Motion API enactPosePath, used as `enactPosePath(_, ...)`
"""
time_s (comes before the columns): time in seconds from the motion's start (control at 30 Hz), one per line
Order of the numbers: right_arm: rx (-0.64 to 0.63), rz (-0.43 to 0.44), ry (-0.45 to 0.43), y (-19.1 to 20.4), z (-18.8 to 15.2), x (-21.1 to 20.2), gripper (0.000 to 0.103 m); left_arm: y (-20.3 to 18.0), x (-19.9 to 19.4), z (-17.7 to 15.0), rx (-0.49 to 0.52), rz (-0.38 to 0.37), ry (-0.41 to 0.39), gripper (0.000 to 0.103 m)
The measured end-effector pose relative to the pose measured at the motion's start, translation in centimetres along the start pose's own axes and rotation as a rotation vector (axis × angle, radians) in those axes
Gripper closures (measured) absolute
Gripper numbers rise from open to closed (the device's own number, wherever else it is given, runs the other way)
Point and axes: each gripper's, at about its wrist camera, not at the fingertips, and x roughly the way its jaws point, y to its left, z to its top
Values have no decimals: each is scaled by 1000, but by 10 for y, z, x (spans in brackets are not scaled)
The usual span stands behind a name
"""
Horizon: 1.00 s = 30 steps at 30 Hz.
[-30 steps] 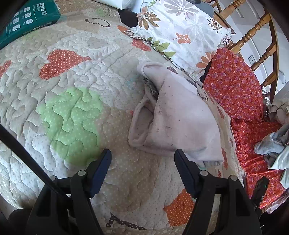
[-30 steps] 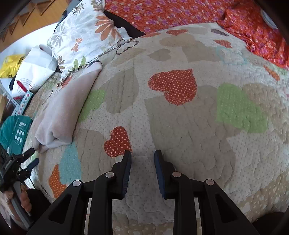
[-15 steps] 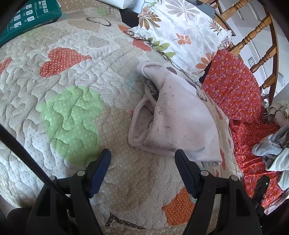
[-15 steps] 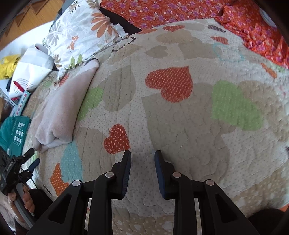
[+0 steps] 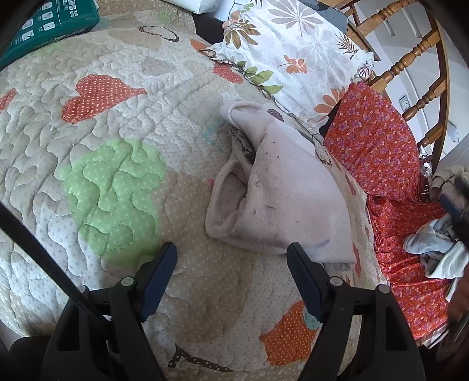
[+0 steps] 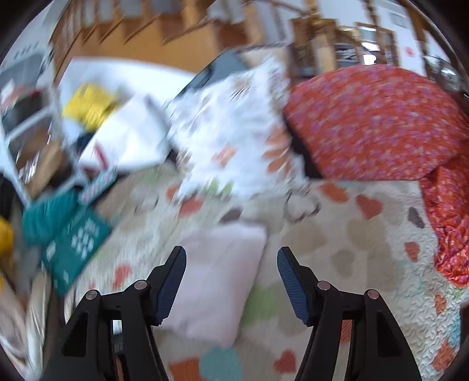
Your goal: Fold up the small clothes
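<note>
A heart-patterned quilt [image 5: 123,164] covers the bed. A floral pillow [image 5: 296,55] lies at one o'clock, an orange flowered cloth [image 5: 378,152] at three, a green packet [image 5: 49,26] at eleven.

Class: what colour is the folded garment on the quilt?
Pale pink garment, clearest in the left wrist view.

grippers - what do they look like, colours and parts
Both the left gripper and right gripper are matte black plastic frames with silver pivot pins. Each finger carries a dark blue ribbed pad. A black strap crosses the left view's corner.
</note>
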Motion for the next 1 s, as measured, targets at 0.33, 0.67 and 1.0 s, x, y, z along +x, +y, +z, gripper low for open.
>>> enactPosePath(0.33, 172, -147, 274, -77, -143, 46, 34, -5, 1, -2, 35, 30, -2, 26)
enactPosePath(0.67, 261, -175, 259, -123, -176, 38, 34, -4, -24, -4, -21, 58, -12, 26)
enactPosePath(1.0, 247, -166, 234, -128, -203, 47, 29, -28, -57, 42, -9, 108, -102, 26)
